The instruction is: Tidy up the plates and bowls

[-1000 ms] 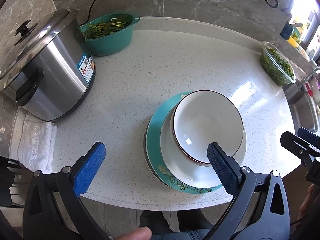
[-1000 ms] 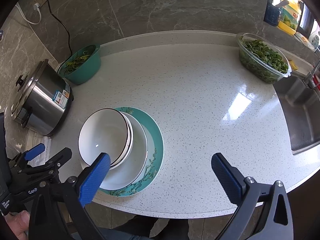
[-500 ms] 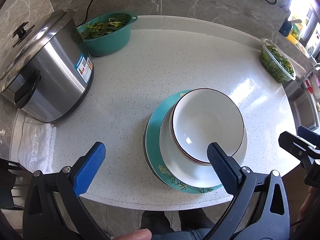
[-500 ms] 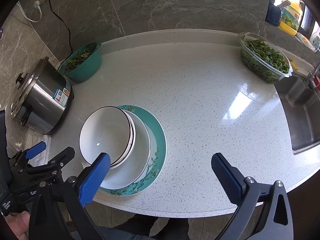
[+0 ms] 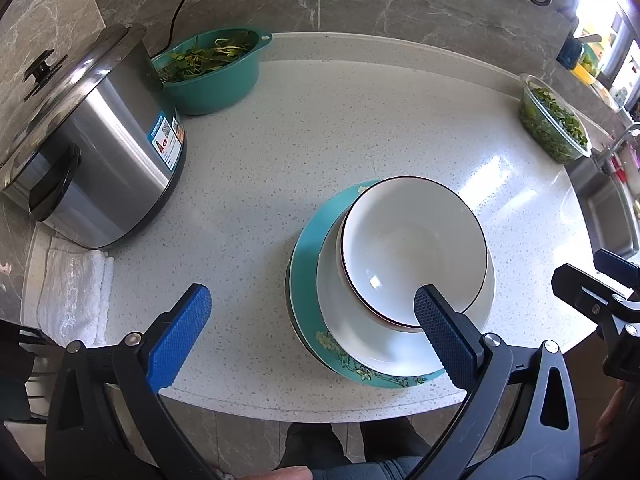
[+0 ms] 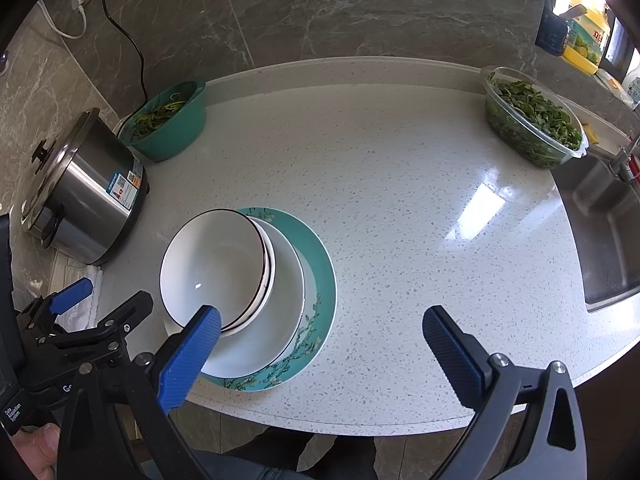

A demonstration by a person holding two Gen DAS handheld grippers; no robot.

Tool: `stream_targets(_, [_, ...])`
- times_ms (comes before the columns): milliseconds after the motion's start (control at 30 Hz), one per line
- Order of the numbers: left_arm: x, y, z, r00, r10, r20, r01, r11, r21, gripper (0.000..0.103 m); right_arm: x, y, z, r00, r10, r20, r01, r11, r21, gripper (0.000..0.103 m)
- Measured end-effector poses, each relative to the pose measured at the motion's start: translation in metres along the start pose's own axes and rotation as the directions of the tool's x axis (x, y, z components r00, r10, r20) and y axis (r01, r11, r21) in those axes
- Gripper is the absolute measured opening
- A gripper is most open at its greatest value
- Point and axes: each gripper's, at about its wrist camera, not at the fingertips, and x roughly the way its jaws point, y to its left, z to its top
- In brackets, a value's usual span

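A stack stands near the counter's front edge: a teal floral plate [image 5: 310,264] [image 6: 320,272] at the bottom, a white plate [image 5: 332,312] [image 6: 286,280] on it, and white dark-rimmed bowls [image 5: 412,236] [image 6: 212,256] nested on top. My left gripper [image 5: 310,312] is open and held above the front edge, its right finger in front of the bowl's near rim and its left finger over bare counter. My right gripper [image 6: 322,334] is open too, with its left finger in front of the bowl and its right finger over the counter. Neither holds anything.
A steel rice cooker [image 5: 88,152] [image 6: 80,196] stands at the left, with a white cloth [image 5: 72,284] in front of it. A teal bowl of greens [image 5: 212,68] [image 6: 168,120] sits at the back left. A clear container of greens [image 5: 554,124] [image 6: 528,116] and a sink [image 6: 608,236] are at the right.
Both grippers have drifted slightly back from the counter, so the stack sits a little farther off in both views. The dishes have not moved and both grippers stay open.
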Motion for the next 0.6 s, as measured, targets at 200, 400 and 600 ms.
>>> stream_targets(200, [0.0002,-0.0014,-0.0001,1.0,0.005,0.0,-0.005,1.0,0.006,0.103,0.0003,0.0007,-0.0003,1.0,-0.002,-0.002,0.002,1.0,0.0,0.103])
stream_targets(400, [0.0025,0.0005,0.0019,1.0,0.006,-0.004,-0.006,1.0,0.011,0.103,0.0003,0.001,-0.0005,1.0,-0.003,-0.001,0.003,1.0,0.0,0.103])
stream_targets(600, [0.0031,0.0009,0.003,1.0,0.007,-0.003,-0.007,1.0,0.017,0.103,0.0002,0.0013,-0.0006,1.0,-0.004,-0.001,0.004,1.0,0.0,0.103])
